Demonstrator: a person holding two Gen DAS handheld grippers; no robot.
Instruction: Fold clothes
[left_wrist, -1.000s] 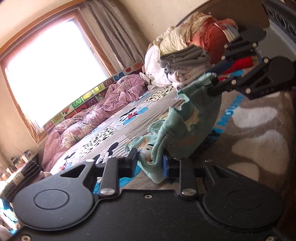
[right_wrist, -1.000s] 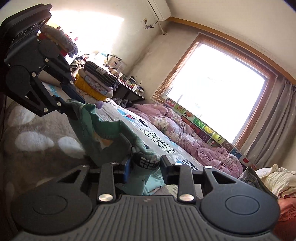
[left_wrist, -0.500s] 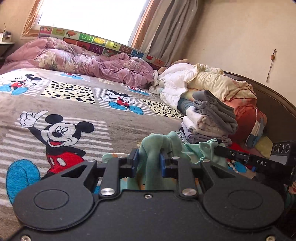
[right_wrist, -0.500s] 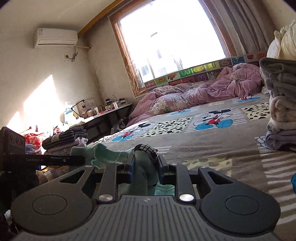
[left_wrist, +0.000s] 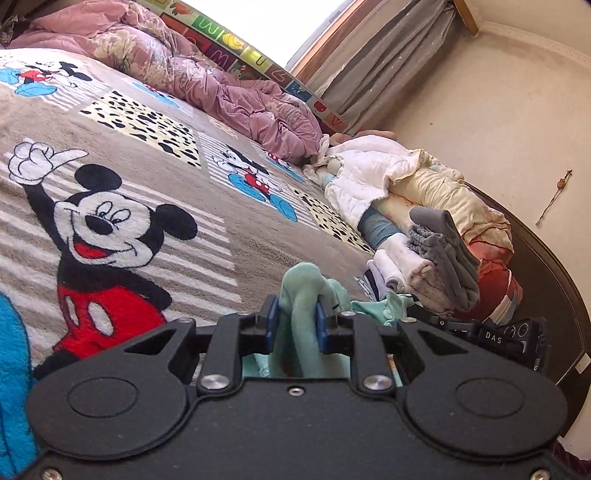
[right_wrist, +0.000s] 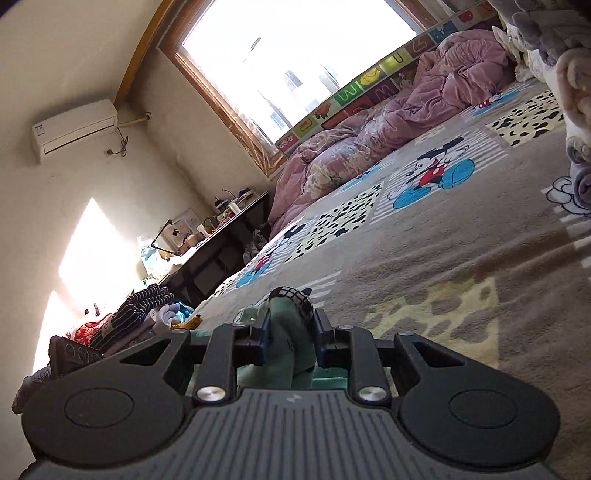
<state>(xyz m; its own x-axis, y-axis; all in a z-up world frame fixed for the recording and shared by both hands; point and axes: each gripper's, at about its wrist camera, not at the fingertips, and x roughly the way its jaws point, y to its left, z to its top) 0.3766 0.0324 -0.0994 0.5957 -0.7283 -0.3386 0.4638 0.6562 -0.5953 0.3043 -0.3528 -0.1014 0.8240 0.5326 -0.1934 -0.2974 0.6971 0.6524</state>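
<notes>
A mint-green garment (left_wrist: 301, 291) is pinched in my left gripper (left_wrist: 295, 325), which is shut on a bunched fold low over the Mickey Mouse blanket (left_wrist: 122, 206). My right gripper (right_wrist: 290, 334) is shut on another part of the same green garment (right_wrist: 284, 314), where a black-and-white checked trim (right_wrist: 295, 297) sticks up. The right gripper's body (left_wrist: 491, 334) shows at the right of the left wrist view. The left gripper's body (right_wrist: 75, 350) shows at the far left of the right wrist view. Most of the garment is hidden below both grippers.
A stack of folded grey and white clothes (left_wrist: 428, 266) sits beside a heap of white and cream bedding (left_wrist: 399, 184). A pink duvet (left_wrist: 229, 92) lies along the window side. A desk (right_wrist: 221, 240) and striped folded clothes (right_wrist: 140, 310) stand past the bed's left edge.
Both grippers have come down from holding the garment stretched in the air to close over the blanket, still clamped on it. Both views have tilted since half a second ago.
</notes>
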